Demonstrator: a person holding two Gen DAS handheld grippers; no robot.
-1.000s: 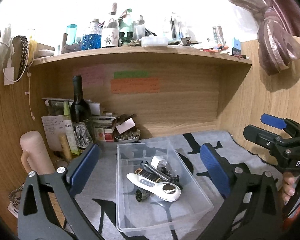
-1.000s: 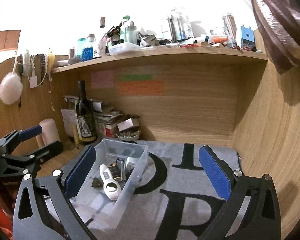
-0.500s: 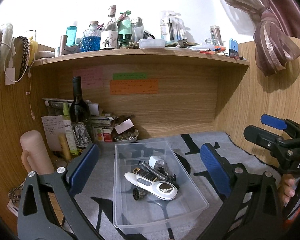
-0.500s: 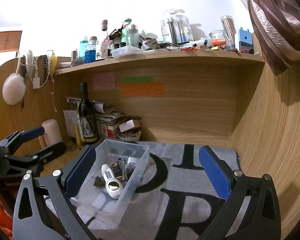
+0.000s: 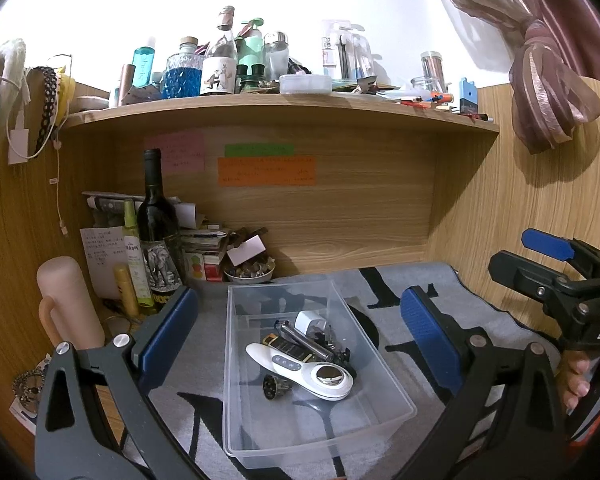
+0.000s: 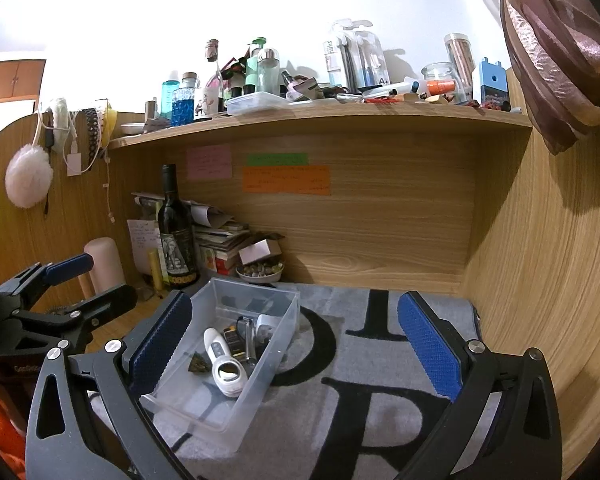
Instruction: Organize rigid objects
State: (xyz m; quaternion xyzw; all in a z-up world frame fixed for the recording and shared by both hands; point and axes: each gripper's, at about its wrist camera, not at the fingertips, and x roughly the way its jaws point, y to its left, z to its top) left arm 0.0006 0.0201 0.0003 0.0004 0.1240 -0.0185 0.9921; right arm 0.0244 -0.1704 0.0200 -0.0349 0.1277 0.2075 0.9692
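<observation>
A clear plastic bin stands on the grey mat. It holds a white handheld device, a metal clipper, a white plug and small dark parts. My left gripper is open and empty, raised above and in front of the bin. My right gripper is open and empty, to the right of the bin. Each gripper shows in the other's view: the right one and the left one.
A wine bottle, a yellow-green spray bottle, a pink cylinder, stacked books and a small bowl crowd the back left. A shelf above carries several bottles. Wooden walls close the right side and back.
Both grippers have pulled back and risen slightly, so the bin looks a little smaller and lower. Both stay open and empty. Nothing in the bin has moved.
</observation>
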